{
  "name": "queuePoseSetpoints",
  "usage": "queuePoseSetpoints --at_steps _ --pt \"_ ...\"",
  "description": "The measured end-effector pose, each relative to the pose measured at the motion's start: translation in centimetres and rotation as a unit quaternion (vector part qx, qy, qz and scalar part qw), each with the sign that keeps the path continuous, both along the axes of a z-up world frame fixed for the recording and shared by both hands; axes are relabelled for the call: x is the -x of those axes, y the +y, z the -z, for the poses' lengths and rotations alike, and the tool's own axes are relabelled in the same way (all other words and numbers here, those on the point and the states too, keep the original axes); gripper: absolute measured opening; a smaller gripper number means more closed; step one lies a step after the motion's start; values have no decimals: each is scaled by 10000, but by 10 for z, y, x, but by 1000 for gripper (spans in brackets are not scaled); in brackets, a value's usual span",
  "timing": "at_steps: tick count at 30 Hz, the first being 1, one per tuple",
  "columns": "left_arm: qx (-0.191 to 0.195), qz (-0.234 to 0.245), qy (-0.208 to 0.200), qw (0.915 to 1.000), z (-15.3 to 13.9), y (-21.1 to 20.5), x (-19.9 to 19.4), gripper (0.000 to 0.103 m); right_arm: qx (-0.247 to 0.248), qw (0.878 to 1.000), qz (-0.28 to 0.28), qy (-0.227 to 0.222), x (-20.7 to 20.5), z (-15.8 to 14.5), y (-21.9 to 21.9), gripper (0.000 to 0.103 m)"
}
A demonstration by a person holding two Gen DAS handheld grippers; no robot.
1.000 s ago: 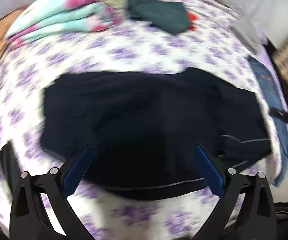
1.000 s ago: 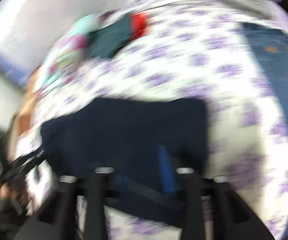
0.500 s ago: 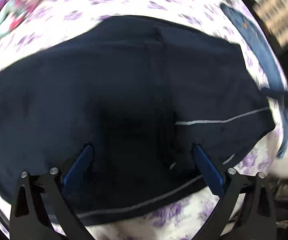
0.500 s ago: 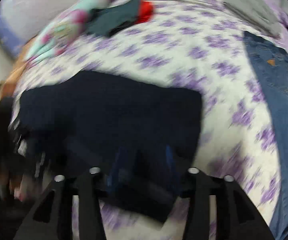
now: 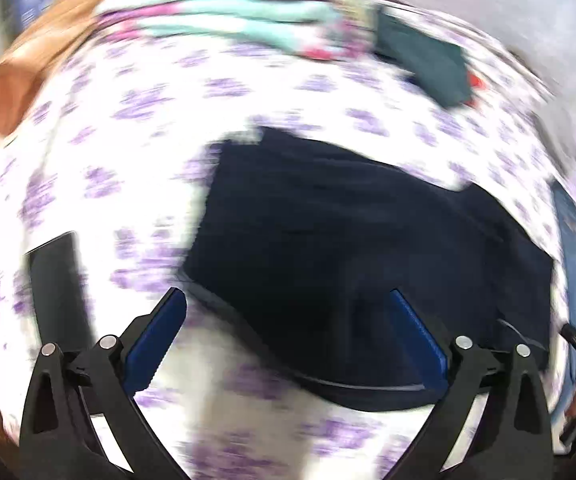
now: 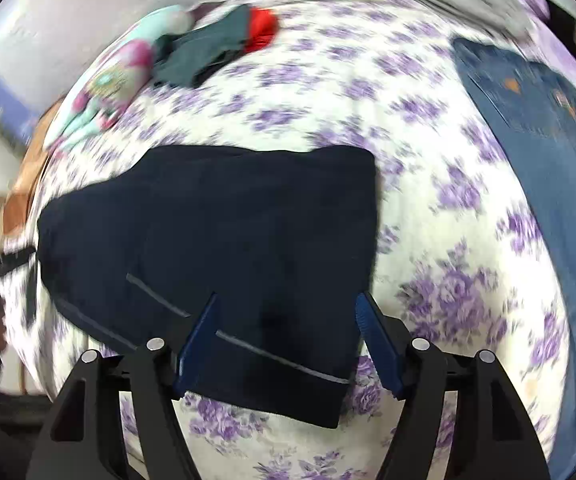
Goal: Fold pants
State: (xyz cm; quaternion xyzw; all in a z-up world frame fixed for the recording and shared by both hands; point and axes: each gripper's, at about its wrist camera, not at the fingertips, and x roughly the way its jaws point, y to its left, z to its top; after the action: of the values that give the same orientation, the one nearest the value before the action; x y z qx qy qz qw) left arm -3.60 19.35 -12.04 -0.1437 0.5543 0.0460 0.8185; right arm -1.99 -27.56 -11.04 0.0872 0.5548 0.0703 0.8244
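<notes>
Jaws gape over navy pants point(image 6: 224, 240) on purple-flowered bedsheet point(image 6: 427, 200).

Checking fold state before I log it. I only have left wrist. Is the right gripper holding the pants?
Observer: No. The right gripper is open, jaws spread over the near edge of the navy pants, not clamped.
Operator: Anything right of the pants? My view blurs there.
Observer: Blue jeans lie flat on the floral sheet, apart from the pants.
Operator: Pants' right edge tidy?
Observer: Yes, it reads as a straight folded edge down to the near corner.
</notes>
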Motion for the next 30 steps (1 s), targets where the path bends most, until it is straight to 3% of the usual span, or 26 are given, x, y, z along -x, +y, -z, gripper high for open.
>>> queuePoseSetpoints --at_steps 3,8,10,12,15,18,19,20,23,27,30 --pt "-129 -221 116 9996 13 26 2 98 65 10000 50 17 -4 4 3 70" --pt "-414 13 357 9985 36 23 -15 98 12 9999 -74 117 0 8 6 70" --pt "-456 16 383 9982 41 20 -18 98 281 9973 -416 527 0 26 16 71" --pt "-396 -10 390 9985 44 20 -25 99 623 9917 -502 1003 7 48 16 78" --pt "-361 74 423 9984 46 23 -30 99 219 9954 -161 918 10 41 4 80" --pt "-477 321 391 9976 44 21 -32 97 383 9968 -278 643 8 27 7 80" --pt "-435 431 334 9976 43 19 -34 77 408 9970 -287 599 7 25 7 80" --pt "-273 678 276 9969 42 16 -34 69 402 9974 -261 535 5 20 8 80" --pt "-475 829 192 9952 36 13 -32 56 348 9982 -253 407 -2 13 11 80" --pt "-417 909 -5 9950 6 12 -22 47 305 9988 -328 182 -9 2 19 80" --pt "-122 1377 -734 9877 -54 -17 -12 47 146 9995 -292 13 -15 -8 21 80"
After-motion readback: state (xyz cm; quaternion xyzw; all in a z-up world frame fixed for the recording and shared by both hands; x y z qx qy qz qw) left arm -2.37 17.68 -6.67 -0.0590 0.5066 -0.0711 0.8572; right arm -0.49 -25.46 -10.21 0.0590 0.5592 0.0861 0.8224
